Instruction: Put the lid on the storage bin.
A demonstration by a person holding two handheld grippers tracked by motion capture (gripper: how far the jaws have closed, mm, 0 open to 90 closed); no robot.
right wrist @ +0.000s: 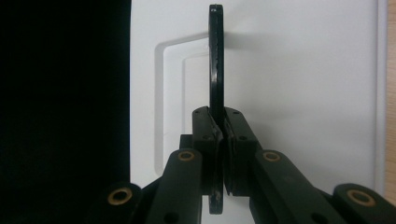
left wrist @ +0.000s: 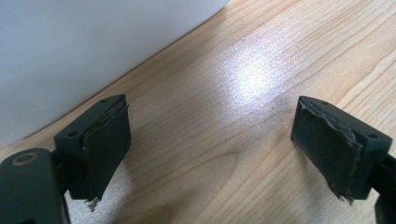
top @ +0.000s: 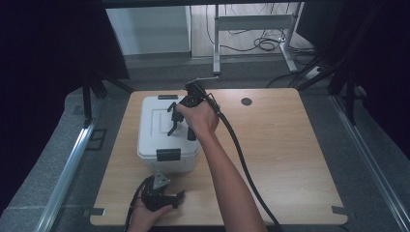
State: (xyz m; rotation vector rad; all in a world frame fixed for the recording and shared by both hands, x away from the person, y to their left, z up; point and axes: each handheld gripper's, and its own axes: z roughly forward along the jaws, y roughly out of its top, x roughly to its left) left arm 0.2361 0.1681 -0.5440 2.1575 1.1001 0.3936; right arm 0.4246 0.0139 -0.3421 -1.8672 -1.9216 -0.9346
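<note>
Black jaws of the right gripper [right wrist: 218, 133] are clamped tight on the thin black carry handle [right wrist: 215, 60] of the white lidded box [top: 164, 123], the handle standing upright over the recessed lid. Outward from there, the box sits on the left half of the wooden table [top: 290, 145]. Just in front of it the left gripper [top: 167, 195] rests with jaws spread wide, empty, the box wall [left wrist: 70, 51] close beside one pad.

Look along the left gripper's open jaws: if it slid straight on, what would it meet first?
Probably bare table; the left gripper points past the white box, which lies off to one side. Depth is unclear.
</note>
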